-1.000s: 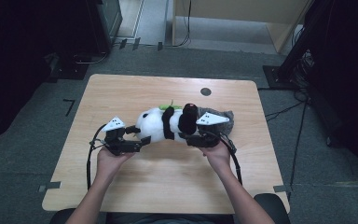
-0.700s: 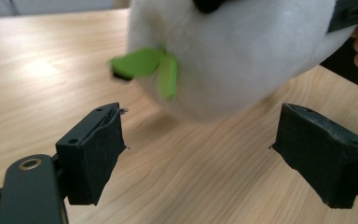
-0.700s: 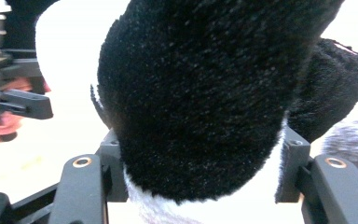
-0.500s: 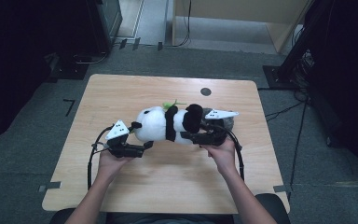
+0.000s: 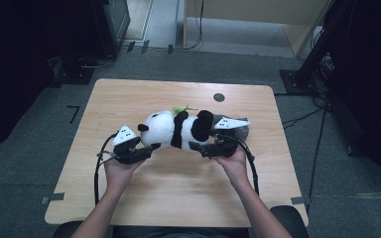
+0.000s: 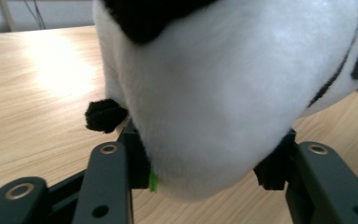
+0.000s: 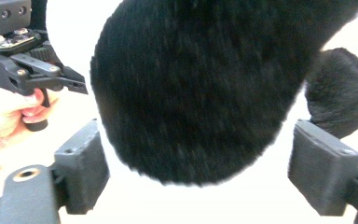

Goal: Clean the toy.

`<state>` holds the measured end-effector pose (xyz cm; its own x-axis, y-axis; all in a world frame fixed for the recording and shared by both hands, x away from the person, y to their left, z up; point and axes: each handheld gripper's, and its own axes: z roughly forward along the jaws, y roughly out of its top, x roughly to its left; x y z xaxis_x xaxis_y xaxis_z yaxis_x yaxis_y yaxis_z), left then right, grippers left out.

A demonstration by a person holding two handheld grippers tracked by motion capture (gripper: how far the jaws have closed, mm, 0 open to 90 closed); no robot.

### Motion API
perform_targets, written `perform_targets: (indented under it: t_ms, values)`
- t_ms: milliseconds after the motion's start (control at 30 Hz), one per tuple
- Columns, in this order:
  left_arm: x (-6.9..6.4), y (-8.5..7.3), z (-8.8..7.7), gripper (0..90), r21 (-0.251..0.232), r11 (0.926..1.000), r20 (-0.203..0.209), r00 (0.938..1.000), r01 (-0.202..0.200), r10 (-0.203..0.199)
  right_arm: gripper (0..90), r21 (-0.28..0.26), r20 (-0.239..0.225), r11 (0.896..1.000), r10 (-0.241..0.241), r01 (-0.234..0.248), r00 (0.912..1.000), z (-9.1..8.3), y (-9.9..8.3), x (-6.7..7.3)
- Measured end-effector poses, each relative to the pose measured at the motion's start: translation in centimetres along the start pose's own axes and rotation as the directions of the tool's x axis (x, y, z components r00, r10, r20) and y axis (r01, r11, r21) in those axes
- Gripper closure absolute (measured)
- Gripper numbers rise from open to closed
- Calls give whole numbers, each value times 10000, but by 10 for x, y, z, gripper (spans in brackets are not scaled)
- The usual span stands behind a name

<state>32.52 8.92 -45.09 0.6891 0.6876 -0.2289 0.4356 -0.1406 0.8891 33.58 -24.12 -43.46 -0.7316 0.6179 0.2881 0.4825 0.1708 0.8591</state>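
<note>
A: Starting nearest: clamped or loose at the left gripper (image 6: 205, 158)?

B: Clamped. Just been closing, and now pressing both pads into the white fur of the plush panda (image 6: 223, 93), enough to make it bulge over them.

A: And at the right gripper (image 7: 198, 172)?

B: Apart. Just been opening, with a black limb (image 7: 191, 93) hanging between the pads and seemingly touching neither.

A: Where to find the panda, then?

B: Stretched lengthwise between the two hands, over the middle of the wooden table (image 5: 178, 198), white head end toward the left gripper. Resting on the top or lifted just clear of it: hard to tell.

A: So how to do this step well?

B: Looks like a re-grip on the right while holding with the left. Hold the left clamp steady and level, without twisting, to avoid working the soft stuffing out of a shallow pinch. Bring the right pads deeper around the limb before closing, then close on the thick of it, not on the fur tips.

A: Anything farther off to mind?

B: Just behind the panda, a green sprig (image 5: 183, 108) on its far side; best not to snag it. Beyond that, a dark round spot (image 5: 219, 97) near the table's far edge, well apart and of no concern.
</note>
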Motion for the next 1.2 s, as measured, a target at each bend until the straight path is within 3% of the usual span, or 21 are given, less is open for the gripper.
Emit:
perform_targets:
  t_ms: [67, 200, 367, 467, 533, 633, 700, 800, 833, 900, 967, 1067, 1100, 1200]
  values:
    - [5, 2, -4, 526, 7, 9995, -60, 9995, 317, -317, 160, -342, 165, 9977, -577, 582, 9982, -6, 1, 1]
    - [23, 3, -17, 532, -143, 9939, -247, 9936, 1095, -1099, 185, -316, 842, 9890, -1413, 1443, 9864, -14, -1, 3]
    - [28, 7, -25, 526, -157, 9858, -17, 9860, 1669, -1670, 173, 31, 737, 9875, -1571, 1573, 9848, -9, -7, 1]
    - [23, 8, -21, 520, 273, 9842, 252, 9841, 1751, -1758, 125, -14, 403, 9850, -1725, 1727, 9842, 0, -7, 8]
    - [16, 8, -16, 517, 600, 9833, 456, 9836, 1716, -1744, 58, 52, 481, 9837, -1799, 1799, 9825, 5, -6, 11]
    - [7, 8, -8, 515, 987, 9747, 724, 9754, 2005, -2080, 0, 102, 165, 9882, -1528, 1527, 9881, 14, -8, 12]
    - [4, 7, -6, 513, 1084, 9663, 654, 9683, 2334, -2412, 0, 337, 664, 9893, -1436, 1416, 9874, 19, -9, 16]
    - [6, 5, -5, 504, 1022, 9567, 975, 9543, 2727, -2824, 1, 387, 757, 9928, -1164, 1137, 9903, 22, -10, 14]
    - [5, 5, -4, 499, 972, 9573, 980, 9546, 2721, -2813, 51, 358, 1047, 9912, -1307, 1276, 9859, 21, -10, 16]
    - [4, 5, -3, 458, 793, 9659, 878, 9634, 2466, -2532, 171, 107, 1431, 9889, -1479, 1479, 9786, 18, -10, 18]
    - [2, 3, 1, 343, 735, 9800, 674, 9795, 1851, -1901, 274, 18, 1771, 9879, -1529, 1550, 9722, 15, -10, 20]
    - [7, -5, 7, 234, 545, 9959, 567, 9956, 721, -752, 340, -32, 1958, 9900, -1379, 1413, 9709, 10, -8, 19]
    - [8, -7, 7, 226, 475, 9980, 478, 9979, 424, -447, 346, -74, 2014, 9905, -1333, 1376, 9704, 7, -7, 18]
    - [10, -7, 5, 229, 385, 9992, 496, 9987, 114, -133, 352, -94, 2250, 9920, -1209, 1263, 9668, -1, -4, 13]
